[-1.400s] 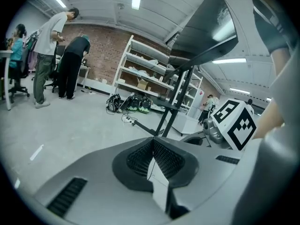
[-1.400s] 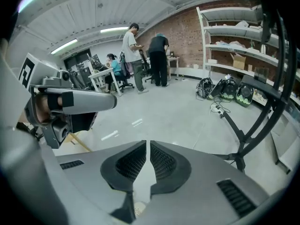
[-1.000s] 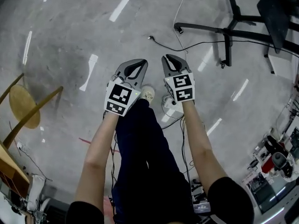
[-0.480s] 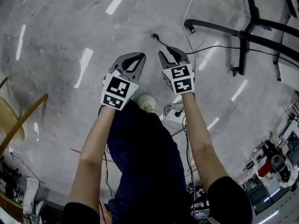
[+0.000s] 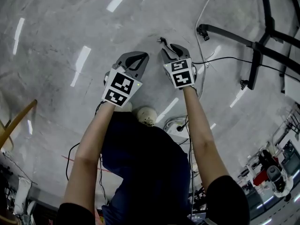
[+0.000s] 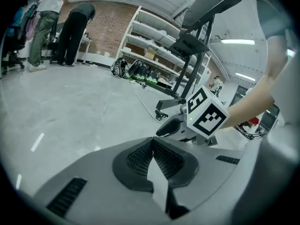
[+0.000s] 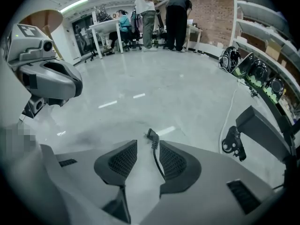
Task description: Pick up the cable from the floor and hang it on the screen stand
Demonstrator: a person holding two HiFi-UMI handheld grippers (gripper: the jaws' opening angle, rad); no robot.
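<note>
The black cable (image 5: 220, 59) lies on the grey floor, and its plug end (image 5: 162, 41) sits just ahead of my right gripper (image 5: 171, 49). In the right gripper view the plug (image 7: 151, 135) and a short run of cable (image 7: 156, 157) lie between the jaws of the right gripper (image 7: 148, 144). The jaws are opening and the pads do not press on the cable. My left gripper (image 5: 137, 58) hovers beside it to the left, shut and empty (image 6: 153, 140). The black screen stand (image 5: 255, 45) rests its base legs on the floor at the right.
A white cable (image 5: 202, 13) runs across the floor near the stand's caster (image 7: 233, 145). A white power strip (image 5: 176, 124) lies by the person's foot. Shelves (image 6: 150, 36) and people (image 7: 161, 13) stand far off. A wooden chair leg (image 5: 16, 123) is at the left.
Both grippers have moved forward over the floor to the cable's plug end. The right jaws have parted and now stand on either side of the plug. The left jaws stay closed.
</note>
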